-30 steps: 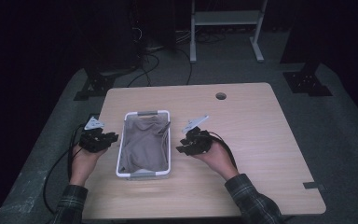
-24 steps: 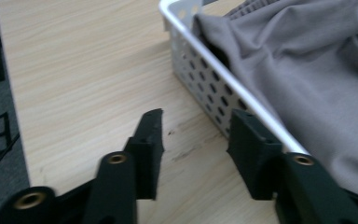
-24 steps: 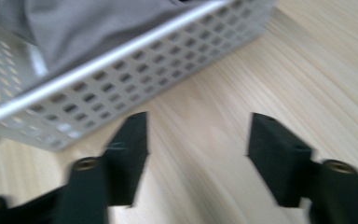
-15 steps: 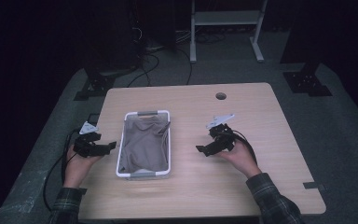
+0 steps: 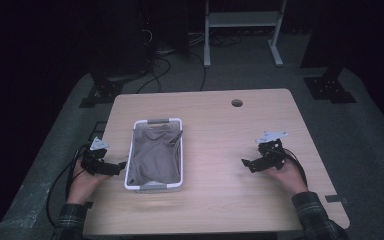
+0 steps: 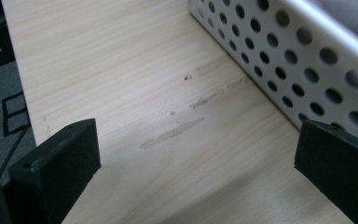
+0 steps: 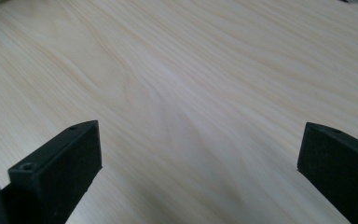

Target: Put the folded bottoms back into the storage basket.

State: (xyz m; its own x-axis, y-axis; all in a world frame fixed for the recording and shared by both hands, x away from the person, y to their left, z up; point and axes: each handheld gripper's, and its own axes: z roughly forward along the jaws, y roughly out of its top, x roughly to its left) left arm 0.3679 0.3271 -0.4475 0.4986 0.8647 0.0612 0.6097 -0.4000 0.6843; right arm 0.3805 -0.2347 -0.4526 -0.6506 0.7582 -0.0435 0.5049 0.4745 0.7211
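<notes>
Grey folded cloth (image 5: 155, 155) sits inside white perforated plastic basket (image 5: 154, 187) near the light wooden surface's (image 5: 220, 210) left edge. Left tongs (image 5: 114, 169) released beside its wall; right tongs (image 5: 247, 164) released, well apart. Approach square, grip the rims evenly.

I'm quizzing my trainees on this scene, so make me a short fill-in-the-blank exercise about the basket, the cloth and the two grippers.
1. The crumpled grey cloth lies inside the white perforated ____.
2. The jaws of the left gripper and the right gripper stand ____.
3. The basket sits nearer the ____ gripper.
4. Everything rests on a light ____ table.

Missing words: basket; open; left; wooden
</notes>
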